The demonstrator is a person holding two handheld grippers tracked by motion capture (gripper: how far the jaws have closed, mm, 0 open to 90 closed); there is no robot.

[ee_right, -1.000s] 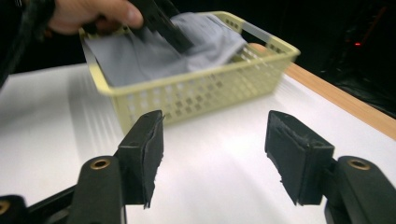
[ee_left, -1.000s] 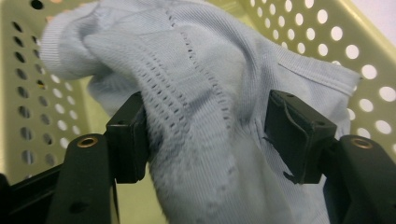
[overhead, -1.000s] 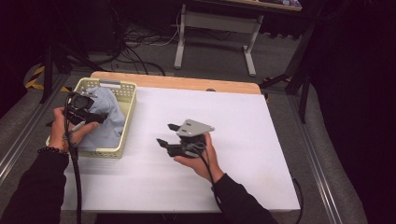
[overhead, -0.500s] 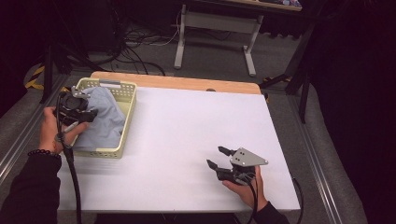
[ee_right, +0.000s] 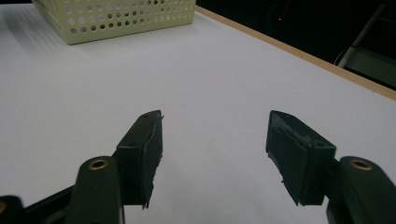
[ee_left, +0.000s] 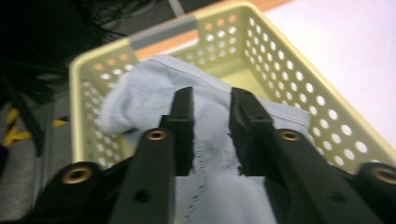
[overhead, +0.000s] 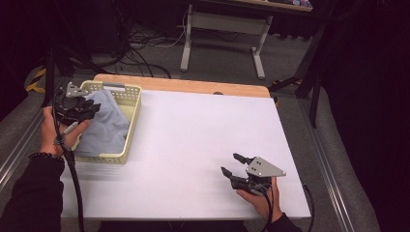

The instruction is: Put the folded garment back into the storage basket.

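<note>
A light blue cloth (overhead: pixel 107 129) lies bunched in a pale yellow perforated basket (overhead: pixel 131 118) at the table's left. My left gripper (overhead: pixel 89 110) reaches into the basket from its left side. In the left gripper view its jaws have just been closing and now pinch a fold of the cloth (ee_left: pixel 140 102) between the left gripper's (ee_left: pixel 212 100) pads, inside the basket (ee_left: pixel 289 70). My right gripper (overhead: pixel 230 163) rests low over the white table near the front right, open, with nothing between its jaws. The right gripper (ee_right: pixel 215 126) points across the table toward the basket (ee_right: pixel 116 18).
The white tabletop (overhead: pixel 203 130) has a wooden strip (overhead: pixel 193 87) along its far edge. Behind the table stand a metal frame leg (overhead: pixel 186 43) and loose cables on the floor. Grey rails run along both sides of the table.
The right gripper has moved from the table's middle to the near right corner and stopped there. The left gripper's jaws have closed in on the cloth in the basket.
</note>
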